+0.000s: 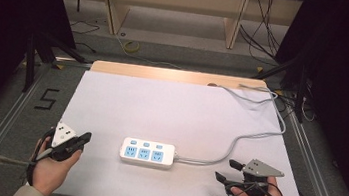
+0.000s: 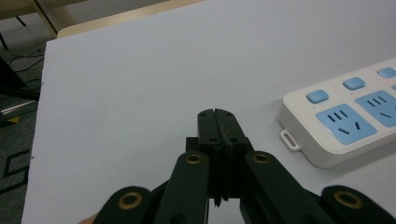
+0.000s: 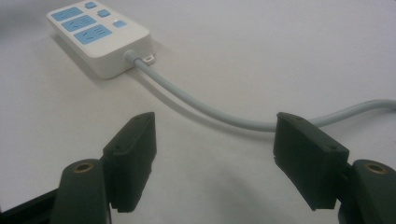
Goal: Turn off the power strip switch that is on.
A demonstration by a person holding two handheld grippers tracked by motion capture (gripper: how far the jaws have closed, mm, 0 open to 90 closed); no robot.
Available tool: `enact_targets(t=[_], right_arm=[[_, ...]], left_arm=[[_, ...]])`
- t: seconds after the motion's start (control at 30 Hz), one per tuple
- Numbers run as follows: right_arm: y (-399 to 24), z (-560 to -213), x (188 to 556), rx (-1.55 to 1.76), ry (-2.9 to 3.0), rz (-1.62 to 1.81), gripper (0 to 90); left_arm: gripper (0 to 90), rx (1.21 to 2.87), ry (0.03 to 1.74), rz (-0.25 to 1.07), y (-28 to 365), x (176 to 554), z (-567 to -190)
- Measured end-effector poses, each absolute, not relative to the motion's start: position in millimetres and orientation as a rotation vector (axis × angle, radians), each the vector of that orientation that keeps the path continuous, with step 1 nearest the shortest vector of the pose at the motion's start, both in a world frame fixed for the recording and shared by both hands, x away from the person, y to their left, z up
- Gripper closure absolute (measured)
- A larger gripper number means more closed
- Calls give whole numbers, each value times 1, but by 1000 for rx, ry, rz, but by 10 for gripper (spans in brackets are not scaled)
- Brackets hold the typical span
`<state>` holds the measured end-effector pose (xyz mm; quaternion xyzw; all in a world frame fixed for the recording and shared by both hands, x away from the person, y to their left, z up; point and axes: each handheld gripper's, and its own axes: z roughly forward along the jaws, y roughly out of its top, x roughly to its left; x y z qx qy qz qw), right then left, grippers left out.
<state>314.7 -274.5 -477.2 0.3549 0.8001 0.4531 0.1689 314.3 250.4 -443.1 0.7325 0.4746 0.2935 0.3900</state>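
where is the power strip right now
In the high view the power strip lies flat near the front middle of the white table, between the left gripper and the right gripper, touching neither.

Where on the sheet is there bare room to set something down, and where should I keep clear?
The far half of the white sheet is bare, between the wooden edge and the power strip. The near strip in front of it, between the left tool and right tool, is also free. The grey cable crowds the right side.
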Motion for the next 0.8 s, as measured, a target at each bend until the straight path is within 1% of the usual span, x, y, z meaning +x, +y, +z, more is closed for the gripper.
enact_targets(t=[0.8], right_arm=[[-274, -477, 315, 1003, 2281, 1285, 308]], left_arm=[[896, 1858, 1209, 728, 245, 318, -438]])
